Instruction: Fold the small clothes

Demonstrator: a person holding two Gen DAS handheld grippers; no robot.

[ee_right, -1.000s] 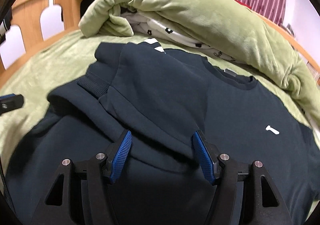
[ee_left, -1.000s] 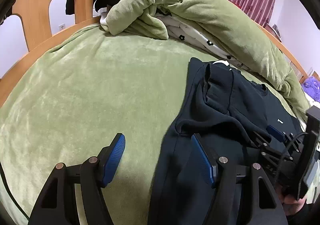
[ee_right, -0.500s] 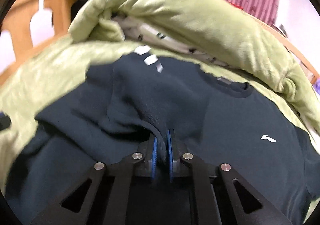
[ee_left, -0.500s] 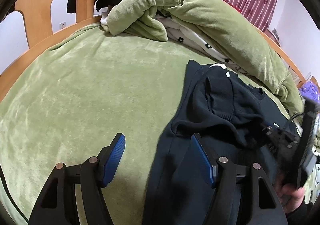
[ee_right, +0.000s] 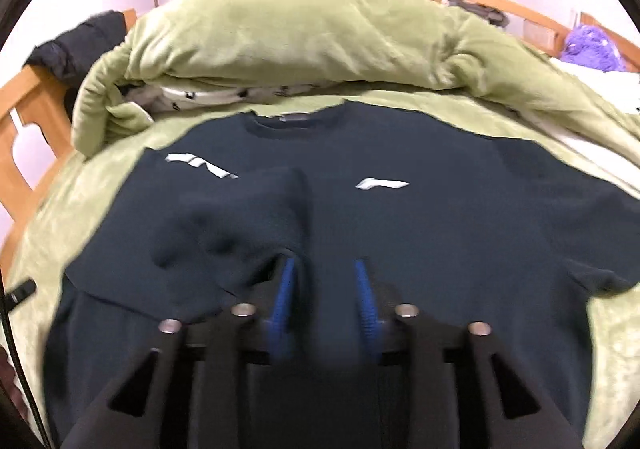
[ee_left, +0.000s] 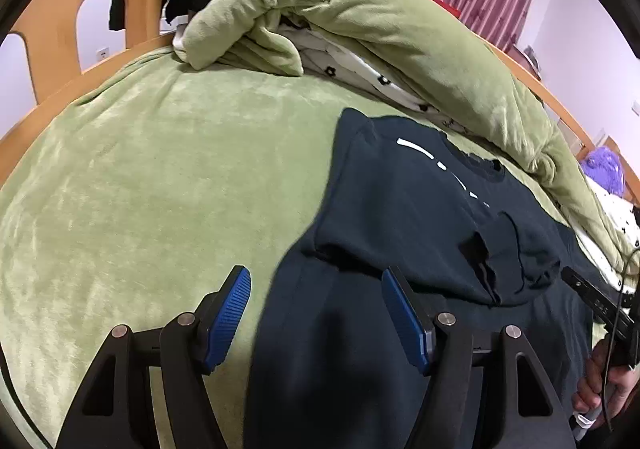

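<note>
Folding is partway: the dark sweatshirt [ee_right: 400, 249] on the bed [ee_left: 160, 189] has its left sleeve [ee_right: 240, 217] crossed over the chest; the right sleeve and body folds remain. Right claw [ee_right: 324, 301] is opening, nothing pinched between its pads; left claw [ee_left: 316, 317] is spread, empty.

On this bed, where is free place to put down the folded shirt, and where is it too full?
Free: the bare green bedsheet, between the wooden bed frame and the dark sweatshirt. Crowded: the far side, where the rolled green blanket lies over white patterned bedding, right behind the sweatshirt's collar.

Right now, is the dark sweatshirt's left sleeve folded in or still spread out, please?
Folded in: the sleeve lies across the sweatshirt chest, its cuff beside the right gripper.
</note>
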